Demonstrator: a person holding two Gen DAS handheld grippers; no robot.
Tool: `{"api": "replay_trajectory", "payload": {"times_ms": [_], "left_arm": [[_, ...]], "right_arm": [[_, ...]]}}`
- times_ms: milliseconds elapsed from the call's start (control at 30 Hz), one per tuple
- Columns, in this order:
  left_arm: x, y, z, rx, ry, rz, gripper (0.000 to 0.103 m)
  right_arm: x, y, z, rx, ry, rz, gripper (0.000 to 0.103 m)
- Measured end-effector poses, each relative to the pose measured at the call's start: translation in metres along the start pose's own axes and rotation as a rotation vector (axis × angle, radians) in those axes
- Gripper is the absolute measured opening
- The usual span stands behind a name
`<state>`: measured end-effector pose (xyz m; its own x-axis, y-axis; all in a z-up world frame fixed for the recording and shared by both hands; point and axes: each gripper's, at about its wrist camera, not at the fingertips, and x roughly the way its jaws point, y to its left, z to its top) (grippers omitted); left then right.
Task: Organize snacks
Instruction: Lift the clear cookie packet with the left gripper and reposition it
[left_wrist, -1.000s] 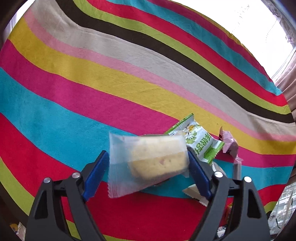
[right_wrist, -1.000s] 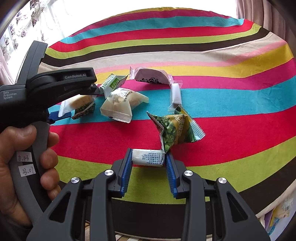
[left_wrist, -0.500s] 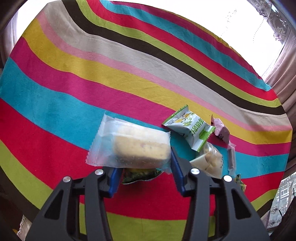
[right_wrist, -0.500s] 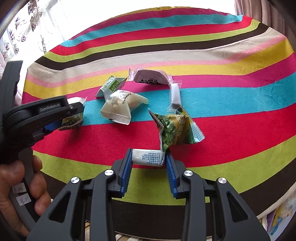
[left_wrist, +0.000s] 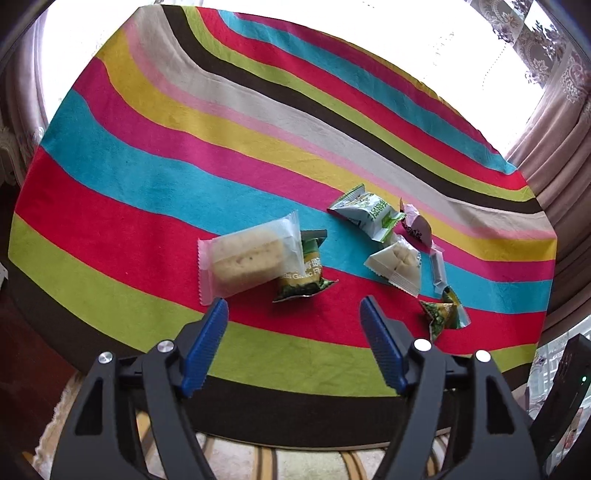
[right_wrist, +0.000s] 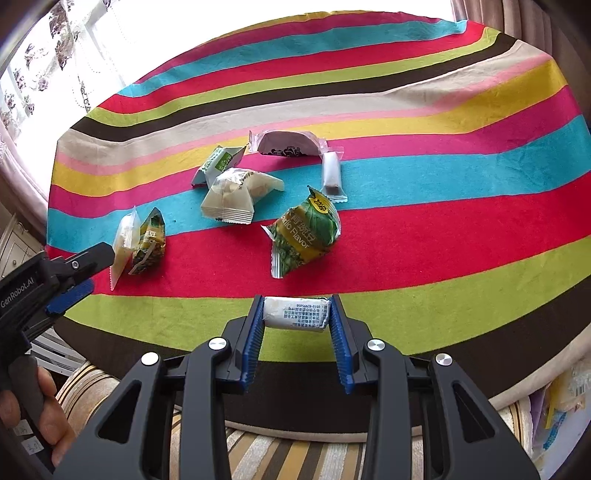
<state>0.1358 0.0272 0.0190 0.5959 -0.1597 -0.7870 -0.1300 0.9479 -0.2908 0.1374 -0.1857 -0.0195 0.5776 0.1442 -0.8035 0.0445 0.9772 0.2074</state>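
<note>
**Left tool empty, right tool pinching a small white packet**

The left tool (left_wrist: 293, 310) has its blue pads spread wide, having just been opening, with nothing between them. The clear-wrapped cake (left_wrist: 249, 254) lies on the desk just beyond its tips, resting against a green pea packet (left_wrist: 304, 273). The right tool (right_wrist: 297, 314) is closed partway on a small white packet (right_wrist: 297, 313), pads pressing both ends, held above the near edge of the desk.

The desk is covered by a striped cloth (left_wrist: 147, 184) in red, blue, pink, yellow, green and brown. Curtains (left_wrist: 554, 147) hang beside a bright window.

The right wrist view alone shows the person's hand (right_wrist: 44, 417) on the left tool's handle, and the print on a second green pea packet (right_wrist: 304, 232) lying near the middle. Both views show a green-and-white packet (right_wrist: 218, 164), a pale pillow packet (right_wrist: 236, 195), a pink-wrapped snack (right_wrist: 286, 144) and a slim white stick (right_wrist: 331, 171) clustered farther back.
</note>
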Motion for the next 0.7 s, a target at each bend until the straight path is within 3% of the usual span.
{"api": "replay_trajectory", "payload": {"times_ms": [100, 200, 400, 533, 633, 700], "left_arm": [[0.009, 0.008, 0.016, 0.125, 0.027, 0.040, 0.077], [0.025, 0.007, 0.030, 0.348, 0.072, 0.096, 0.077], [0.053, -0.002, 0.036, 0.699, 0.158, 0.019, 0.078], [0.060, -0.002, 0.042, 0.783, 0.174, -0.080, 0.078], [0.060, 0.004, 0.046, 0.776, 0.195, -0.125, 0.077], [0.059, 0.009, 0.046, 0.747, 0.218, -0.156, 0.051]], "right_arm": [[-0.004, -0.002, -0.002, 0.008, 0.003, 0.004, 0.035], [-0.005, -0.004, -0.003, 0.014, 0.006, 0.002, 0.035], [-0.005, -0.006, -0.004, 0.021, 0.011, -0.007, 0.035], [-0.003, -0.005, -0.003, 0.015, 0.018, -0.014, 0.035], [-0.002, -0.005, -0.003, 0.014, 0.021, -0.016, 0.035], [-0.002, -0.006, -0.003, 0.019, 0.021, -0.016, 0.035]]}}
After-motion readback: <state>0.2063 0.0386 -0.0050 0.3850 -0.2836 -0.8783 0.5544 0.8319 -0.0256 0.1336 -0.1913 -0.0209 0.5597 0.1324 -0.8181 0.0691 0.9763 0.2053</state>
